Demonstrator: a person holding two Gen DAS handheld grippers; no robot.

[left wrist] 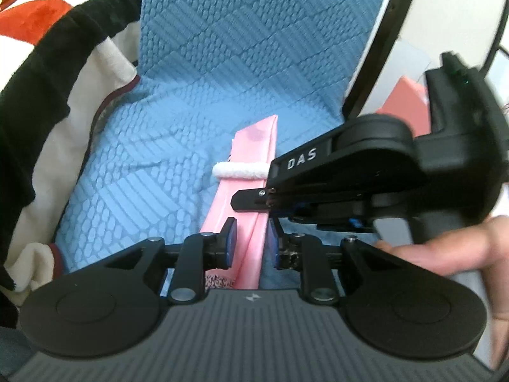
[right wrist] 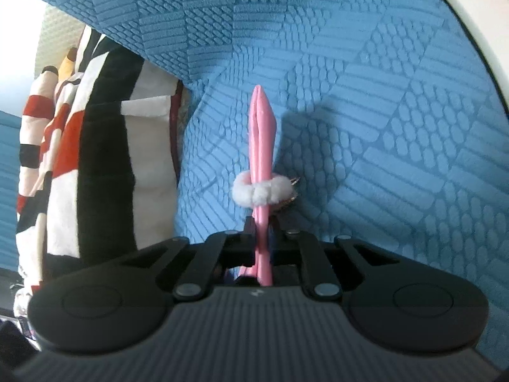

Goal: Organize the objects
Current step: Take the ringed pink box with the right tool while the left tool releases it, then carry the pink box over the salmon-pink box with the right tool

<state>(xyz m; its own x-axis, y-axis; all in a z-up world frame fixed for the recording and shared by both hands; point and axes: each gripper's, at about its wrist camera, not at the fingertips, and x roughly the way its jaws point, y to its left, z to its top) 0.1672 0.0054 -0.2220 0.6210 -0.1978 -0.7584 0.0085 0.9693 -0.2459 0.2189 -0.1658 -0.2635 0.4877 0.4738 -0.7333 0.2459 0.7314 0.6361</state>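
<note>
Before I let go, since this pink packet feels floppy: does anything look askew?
Only the white fluffy band around the pink packet: it bulges out on both sides rather than hugging it. Nothing looks spilled or torn.

**Background stuff around the work area**

Everything sits on a blue quilted cover (left wrist: 197,73) with embossed scale and stripe patterns, filling most of both views. Left side of the frame there's a fuzzy blanket (right wrist: 95,146) bunched up, black, white and red.

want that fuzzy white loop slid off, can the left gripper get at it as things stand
Probably yes. The fuzzy white loop sits further up the pink folded packet, ahead of the left gripper, with bare packet between. The right gripper, clamped beside it, crowds that side.
</note>
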